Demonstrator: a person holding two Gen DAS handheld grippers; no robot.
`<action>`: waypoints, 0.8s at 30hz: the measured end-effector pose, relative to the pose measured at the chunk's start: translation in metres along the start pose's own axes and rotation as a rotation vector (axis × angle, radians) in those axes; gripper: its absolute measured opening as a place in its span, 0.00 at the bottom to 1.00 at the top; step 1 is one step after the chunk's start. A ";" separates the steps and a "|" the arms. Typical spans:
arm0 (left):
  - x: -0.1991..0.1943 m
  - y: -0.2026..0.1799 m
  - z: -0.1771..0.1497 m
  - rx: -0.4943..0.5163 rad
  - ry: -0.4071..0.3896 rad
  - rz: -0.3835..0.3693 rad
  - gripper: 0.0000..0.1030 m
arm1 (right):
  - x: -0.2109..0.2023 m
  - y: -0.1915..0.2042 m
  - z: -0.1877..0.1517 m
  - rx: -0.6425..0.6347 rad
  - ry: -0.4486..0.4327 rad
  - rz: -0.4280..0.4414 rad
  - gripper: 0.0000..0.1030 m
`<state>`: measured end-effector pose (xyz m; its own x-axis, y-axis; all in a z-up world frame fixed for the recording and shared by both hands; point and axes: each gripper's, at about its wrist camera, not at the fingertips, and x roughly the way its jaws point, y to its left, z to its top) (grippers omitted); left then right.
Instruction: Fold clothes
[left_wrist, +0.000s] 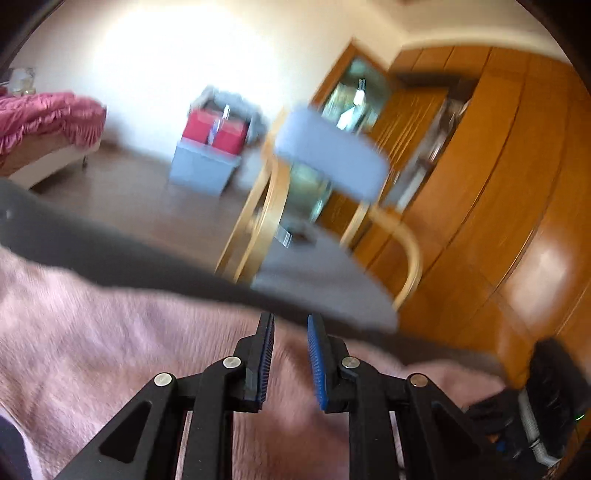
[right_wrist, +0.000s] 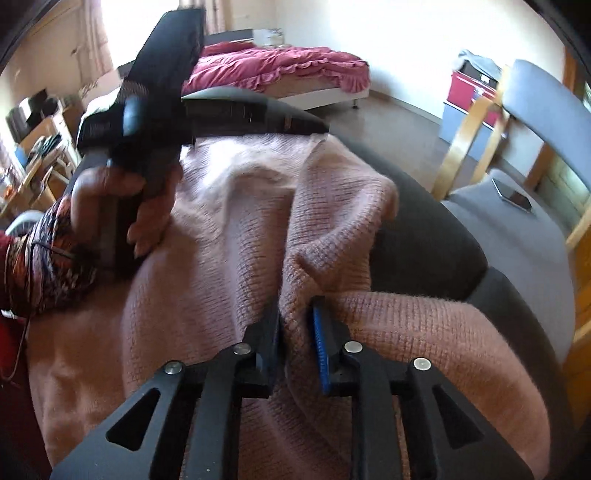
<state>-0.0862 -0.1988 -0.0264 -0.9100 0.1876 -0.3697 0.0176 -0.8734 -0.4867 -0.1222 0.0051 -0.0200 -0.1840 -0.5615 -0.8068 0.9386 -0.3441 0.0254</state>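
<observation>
One pink knitted sweater fills the lower middle of the right wrist view, on one dark table. Two grippers: the left gripper at upper left, the right gripper at bottom centre. One hand shows at left. One chair at right carries one phone. One bed sits at upper centre.

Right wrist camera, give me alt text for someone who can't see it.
The right gripper pinches a raised fold of a pink knitted sweater spread over a dark grey surface. At upper left a hand holds the left gripper above the sweater. Behind are a bed with red covers and a wooden chair.
</observation>
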 end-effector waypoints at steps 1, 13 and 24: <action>-0.001 -0.003 0.001 0.017 -0.017 -0.027 0.23 | -0.001 0.002 -0.001 -0.015 0.002 0.005 0.19; 0.055 -0.011 -0.024 0.126 0.401 0.047 0.20 | -0.009 -0.021 -0.004 0.045 -0.034 0.112 0.25; 0.048 -0.006 -0.029 0.132 0.404 0.044 0.16 | -0.023 -0.103 -0.001 0.476 -0.183 0.067 0.38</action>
<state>-0.1175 -0.1712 -0.0643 -0.6735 0.2869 -0.6812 -0.0240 -0.9296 -0.3678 -0.2144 0.0541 -0.0051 -0.2162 -0.7021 -0.6784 0.7211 -0.5833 0.3738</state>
